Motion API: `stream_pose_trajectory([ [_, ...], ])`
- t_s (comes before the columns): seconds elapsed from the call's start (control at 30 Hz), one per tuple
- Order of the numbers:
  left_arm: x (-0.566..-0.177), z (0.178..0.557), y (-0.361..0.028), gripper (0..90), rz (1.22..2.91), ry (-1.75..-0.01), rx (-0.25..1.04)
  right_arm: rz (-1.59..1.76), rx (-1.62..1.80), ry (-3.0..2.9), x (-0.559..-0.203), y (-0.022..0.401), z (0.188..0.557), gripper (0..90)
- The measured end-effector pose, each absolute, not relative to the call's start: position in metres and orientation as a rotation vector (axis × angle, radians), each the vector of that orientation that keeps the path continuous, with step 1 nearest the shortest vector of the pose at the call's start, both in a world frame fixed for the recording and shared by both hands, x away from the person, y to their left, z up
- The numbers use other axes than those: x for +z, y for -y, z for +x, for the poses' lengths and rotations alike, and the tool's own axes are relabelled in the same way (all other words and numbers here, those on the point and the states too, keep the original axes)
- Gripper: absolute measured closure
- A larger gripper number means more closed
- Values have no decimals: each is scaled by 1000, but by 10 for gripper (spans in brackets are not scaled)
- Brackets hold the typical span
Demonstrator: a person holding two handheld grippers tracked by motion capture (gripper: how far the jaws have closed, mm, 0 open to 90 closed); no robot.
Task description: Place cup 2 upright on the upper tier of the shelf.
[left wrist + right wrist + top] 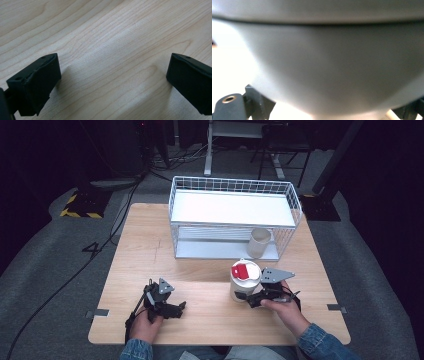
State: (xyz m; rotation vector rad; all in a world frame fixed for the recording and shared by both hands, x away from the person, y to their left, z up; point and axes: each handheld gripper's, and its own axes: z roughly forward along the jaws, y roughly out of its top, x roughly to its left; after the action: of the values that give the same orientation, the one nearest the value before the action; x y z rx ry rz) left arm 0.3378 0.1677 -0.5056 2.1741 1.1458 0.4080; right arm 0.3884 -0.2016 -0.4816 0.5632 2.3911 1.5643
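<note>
Standing upright, the white cup (244,281) has its lid (245,270) facing up.

I read this as a lab or recording studio, not a home. Dark room, grey carpet (45,260). Cables (100,245) trail across it to a stand base with hazard tape (80,205). White desk legs (210,155) behind my lone wooden table (145,250).

A big white cup, very close up

The cup (322,62) looks grey, round and blurry. A dark line runs across near its top. Small dark bits of the hand-held gripper peek out at both bottom corners.
</note>
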Motion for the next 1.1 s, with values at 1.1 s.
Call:
stream_pose_trajectory([
  [1.1,-506,339,-167,0,2172,-1143,406,572,1589,-2376,-439,203,381,119],
])
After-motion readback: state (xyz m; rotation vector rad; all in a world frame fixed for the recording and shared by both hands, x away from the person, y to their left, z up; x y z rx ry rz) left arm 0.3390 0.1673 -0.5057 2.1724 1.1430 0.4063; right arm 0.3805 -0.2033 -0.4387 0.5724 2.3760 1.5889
